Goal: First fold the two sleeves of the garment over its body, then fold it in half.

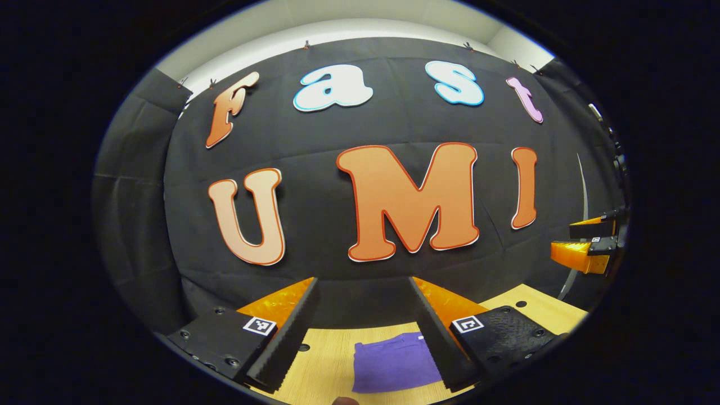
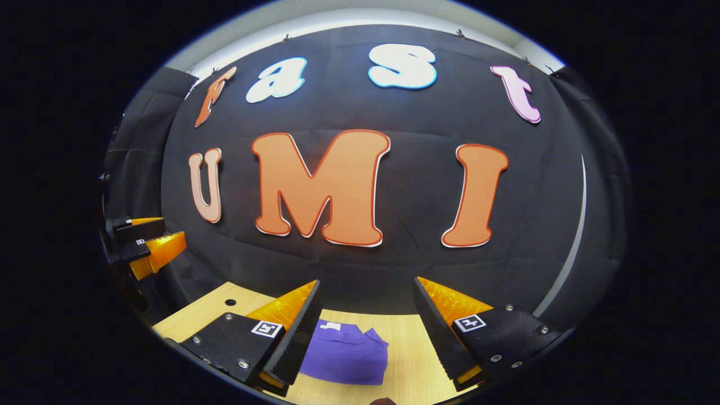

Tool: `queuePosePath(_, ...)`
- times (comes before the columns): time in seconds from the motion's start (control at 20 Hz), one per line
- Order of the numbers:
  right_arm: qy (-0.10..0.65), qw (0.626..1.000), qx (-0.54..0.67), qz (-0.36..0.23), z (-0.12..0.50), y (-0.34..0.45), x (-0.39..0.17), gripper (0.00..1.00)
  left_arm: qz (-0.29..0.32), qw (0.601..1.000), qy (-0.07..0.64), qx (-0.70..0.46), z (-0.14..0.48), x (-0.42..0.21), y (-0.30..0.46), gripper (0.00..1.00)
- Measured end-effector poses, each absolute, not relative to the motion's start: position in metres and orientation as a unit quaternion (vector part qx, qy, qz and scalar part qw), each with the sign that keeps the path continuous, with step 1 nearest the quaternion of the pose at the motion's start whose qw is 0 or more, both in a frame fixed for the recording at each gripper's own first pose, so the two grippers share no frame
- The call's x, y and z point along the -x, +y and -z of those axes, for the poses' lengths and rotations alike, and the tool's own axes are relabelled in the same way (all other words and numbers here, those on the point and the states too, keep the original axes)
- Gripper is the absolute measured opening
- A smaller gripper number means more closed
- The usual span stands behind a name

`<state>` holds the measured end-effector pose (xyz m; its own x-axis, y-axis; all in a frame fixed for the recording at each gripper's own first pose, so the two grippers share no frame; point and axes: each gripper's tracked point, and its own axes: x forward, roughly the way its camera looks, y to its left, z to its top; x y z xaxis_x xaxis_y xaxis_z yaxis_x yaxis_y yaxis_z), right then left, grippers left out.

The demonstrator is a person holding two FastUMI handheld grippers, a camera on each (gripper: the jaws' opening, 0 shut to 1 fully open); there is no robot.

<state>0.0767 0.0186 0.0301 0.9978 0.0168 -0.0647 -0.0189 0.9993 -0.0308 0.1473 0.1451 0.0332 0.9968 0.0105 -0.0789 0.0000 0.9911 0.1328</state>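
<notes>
The garment [image 1: 394,363] is a purple piece of cloth lying flat on the light wooden worktop [image 1: 329,360], folded into a compact, roughly rectangular bundle with no sleeve sticking out. In the left gripper view it lies near the worktop's back edge, below the black cloth wall, with its right side hidden behind that gripper's right finger. In the right gripper view the garment [image 2: 349,351] shows a small white tag near its far edge and a soft, slightly rumpled right border; its left part is covered by that gripper's left finger. The left gripper [image 1: 363,332] is held above the worktop with its jaws wide apart and nothing between them; the garment lies farther off, seen through the gap. The right gripper [image 2: 368,332] is likewise spread wide and holds nothing. Each gripper also appears at the side of the other's view, raised above the worktop's edge, but whether it is spread there cannot be told. Small dark holes dot the worktop near its back corners.
</notes>
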Motion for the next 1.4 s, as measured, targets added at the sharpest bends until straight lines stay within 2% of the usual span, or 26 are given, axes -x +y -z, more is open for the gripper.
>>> queuePosePath(0.2, -0.007, 1.000, 0.022, -0.012, -0.041, 0.038, -0.047, 0.95, -0.001, 0.998, 0.007, -0.056, -0.037, -0.113, 0.144, 1.00)
queuePosePath(0.3, -0.015, 1.000, 0.021, -0.014, -0.039, 0.046, -0.034, 0.95, -0.002, 0.999, -0.008, -0.052, -0.036, -0.095, 0.144, 0.97)
queuePosePath(0.35, -0.017, 1.000, 0.018, -0.015, -0.038, 0.049, -0.029, 0.95, 0.001, 0.999, -0.015, -0.051, -0.036, -0.089, 0.142, 1.00)
queuePosePath(0.4, -0.018, 1.000, 0.016, -0.017, -0.035, 0.053, -0.025, 0.95, 0.000, 0.998, -0.018, -0.054, -0.035, -0.083, 0.142, 0.96)
queuePosePath(0.45, -0.018, 1.000, 0.014, -0.018, -0.031, 0.056, -0.018, 0.95, 0.002, 0.998, -0.021, -0.056, -0.032, -0.077, 0.141, 1.00)
queuePosePath(0.6, -0.022, 1.000, 0.017, -0.015, -0.024, 0.059, -0.005, 0.95, -0.002, 0.998, -0.021, -0.067, -0.022, -0.062, 0.138, 1.00)
queuePosePath(0.65, -0.027, 0.999, 0.019, -0.011, -0.023, 0.057, -0.002, 0.95, -0.001, 0.998, -0.020, -0.065, -0.018, -0.058, 0.138, 0.96)
queuePosePath(0.85, -0.045, 0.999, 0.031, -0.002, -0.025, 0.057, 0.011, 0.95, 0.000, 0.998, -0.013, -0.055, -0.007, -0.045, 0.136, 0.96)
queuePosePath(0.9, -0.047, 0.998, 0.031, -0.006, -0.026, 0.059, 0.011, 0.95, 0.001, 0.999, -0.011, -0.051, -0.005, -0.045, 0.135, 1.00)
queuePosePath(1.05, -0.044, 0.998, 0.039, -0.009, -0.022, 0.062, 0.013, 0.95, -0.001, 0.999, -0.006, -0.048, -0.001, -0.043, 0.134, 0.96)
queuePosePath(1.15, -0.045, 0.998, 0.044, -0.012, -0.023, 0.063, 0.014, 0.95, -0.001, 0.999, -0.008, -0.048, -0.002, -0.041, 0.134, 1.00)
queuePosePath(1.2, -0.045, 0.998, 0.047, -0.013, -0.024, 0.064, 0.014, 0.94, -0.003, 0.999, -0.008, -0.049, -0.003, -0.041, 0.135, 0.96)
queuePosePath(1.25, -0.045, 0.998, 0.048, -0.014, -0.023, 0.065, 0.014, 0.95, -0.001, 0.999, -0.011, -0.048, -0.004, -0.041, 0.134, 1.00)
queuePosePath(1.35, -0.045, 0.998, 0.046, -0.019, -0.022, 0.067, 0.015, 0.95, -0.004, 0.999, -0.010, -0.050, -0.003, -0.039, 0.136, 1.00)
queuePosePath(1.4, -0.046, 0.998, 0.047, -0.017, -0.023, 0.066, 0.014, 0.94, -0.004, 0.999, -0.010, -0.051, -0.003, -0.039, 0.135, 0.96)
